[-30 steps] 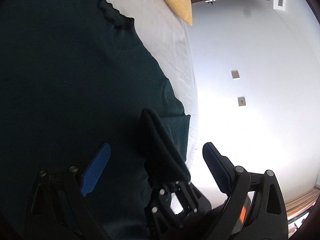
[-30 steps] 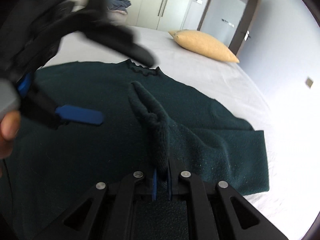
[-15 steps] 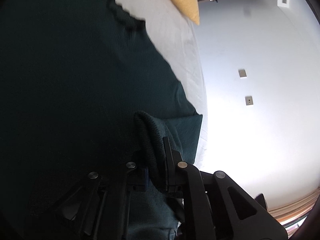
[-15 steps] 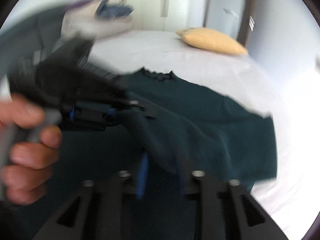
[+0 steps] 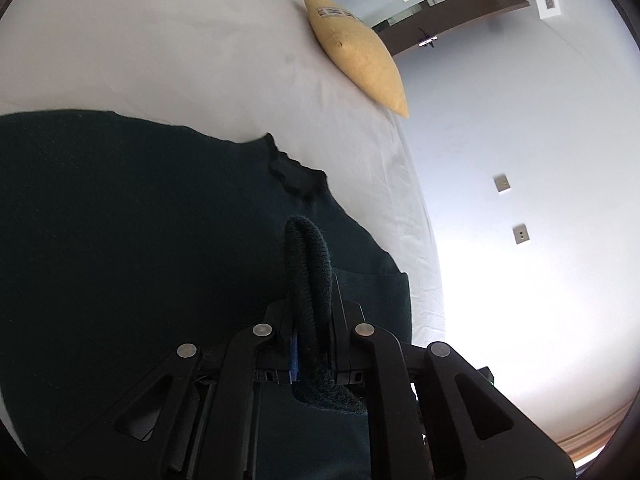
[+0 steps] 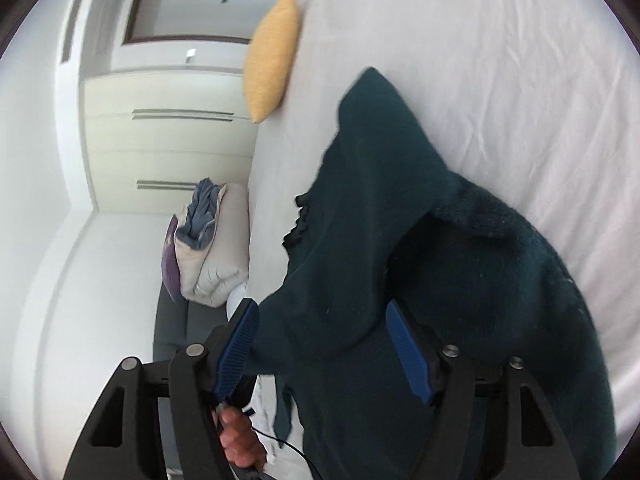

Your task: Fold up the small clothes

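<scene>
Sweater handed over mid-fold on the bed

Left gripper (image 5: 312, 320) is clenched on a fold of the green sweater (image 5: 140, 240); right gripper (image 6: 320, 344), at six o'clock, is opening, cloth between. One pinch may slip, and the fold would collapse onto the bed (image 5: 180, 60).

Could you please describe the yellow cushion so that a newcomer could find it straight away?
Start at the white bed where the dark green sweater lies. Beyond the sweater's neckline, at the far edge, lies the yellow cushion, the only warm-coloured thing on the sheet.
</scene>
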